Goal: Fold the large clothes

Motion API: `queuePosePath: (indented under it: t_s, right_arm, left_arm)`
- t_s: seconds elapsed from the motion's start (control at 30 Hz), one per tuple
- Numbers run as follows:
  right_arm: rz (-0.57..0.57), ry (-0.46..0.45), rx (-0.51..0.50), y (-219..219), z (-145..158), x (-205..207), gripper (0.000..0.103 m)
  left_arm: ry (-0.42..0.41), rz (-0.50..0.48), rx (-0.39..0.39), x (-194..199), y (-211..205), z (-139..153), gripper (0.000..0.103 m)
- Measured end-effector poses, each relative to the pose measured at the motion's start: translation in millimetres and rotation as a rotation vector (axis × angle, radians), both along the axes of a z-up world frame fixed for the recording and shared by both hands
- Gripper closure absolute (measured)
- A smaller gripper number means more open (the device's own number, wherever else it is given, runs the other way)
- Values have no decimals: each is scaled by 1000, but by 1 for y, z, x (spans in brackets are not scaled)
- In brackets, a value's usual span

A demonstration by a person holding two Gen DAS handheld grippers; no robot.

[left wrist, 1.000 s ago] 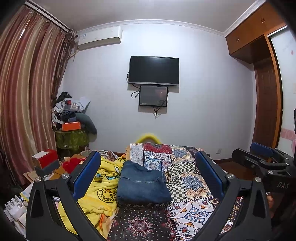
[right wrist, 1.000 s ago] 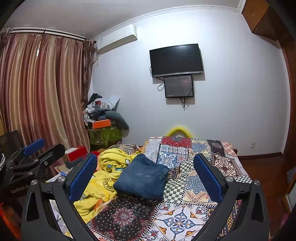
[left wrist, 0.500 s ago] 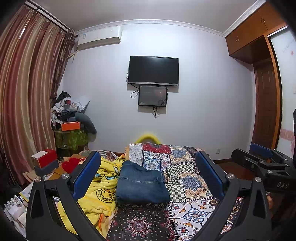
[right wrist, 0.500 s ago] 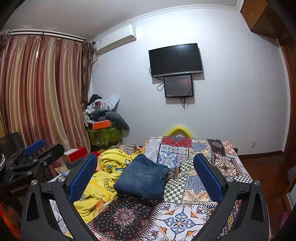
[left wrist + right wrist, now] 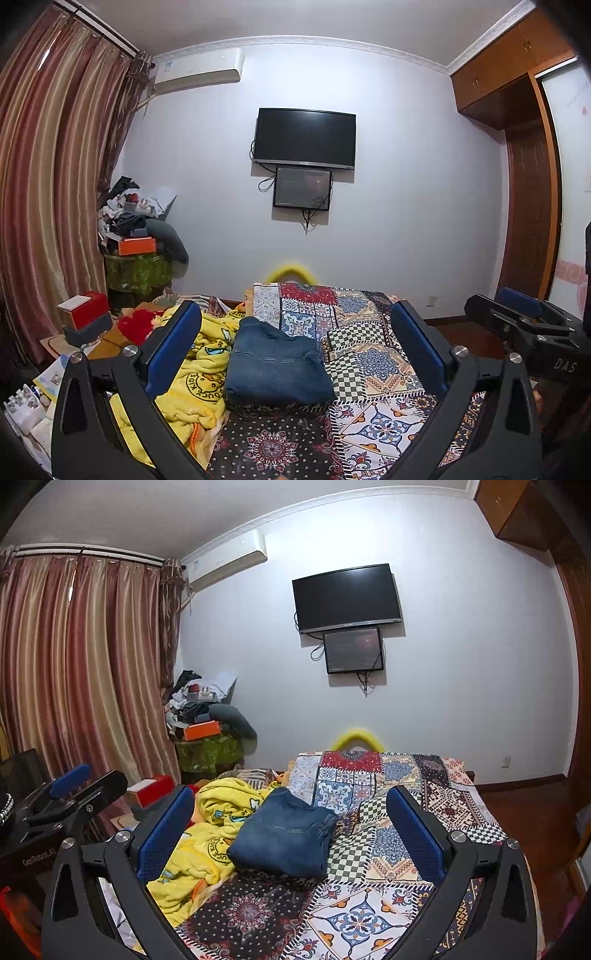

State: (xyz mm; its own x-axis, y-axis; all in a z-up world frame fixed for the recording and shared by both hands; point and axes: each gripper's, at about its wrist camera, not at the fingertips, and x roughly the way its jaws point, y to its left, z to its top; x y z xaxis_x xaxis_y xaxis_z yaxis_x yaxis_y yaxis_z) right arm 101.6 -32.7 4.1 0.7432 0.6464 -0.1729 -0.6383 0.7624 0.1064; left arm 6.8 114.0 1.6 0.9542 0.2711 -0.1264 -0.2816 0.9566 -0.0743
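Folded blue jeans (image 5: 275,363) (image 5: 286,836) lie in a neat stack on the patchwork bedspread (image 5: 373,354) (image 5: 402,801). My left gripper (image 5: 295,350) hangs open above the near end of the bed, the jeans framed between its blue pads, with nothing held. Open too is my right gripper (image 5: 290,830), raised short of the jeans and empty. The right gripper (image 5: 532,332) also shows at the right edge of the left wrist view, and the left gripper (image 5: 70,794) at the left edge of the right wrist view.
A crumpled yellow blanket (image 5: 199,354) (image 5: 218,819) lies left of the jeans. Red boxes (image 5: 85,308) and clutter sit by the bed's left side, near striped curtains (image 5: 74,683). A TV (image 5: 304,138) hangs on the far wall; a wooden wardrobe (image 5: 524,184) stands right.
Both views have barely shifted; the grippers stay open and the jeans lie as before.
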Motion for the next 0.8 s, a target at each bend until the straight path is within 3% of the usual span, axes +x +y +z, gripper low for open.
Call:
queuePosePath:
  t_s: [0.8]
  right_arm:
    - [-2, 18, 2, 0, -4, 4, 0]
  left_arm:
    - [16, -18, -30, 5, 3, -5, 0]
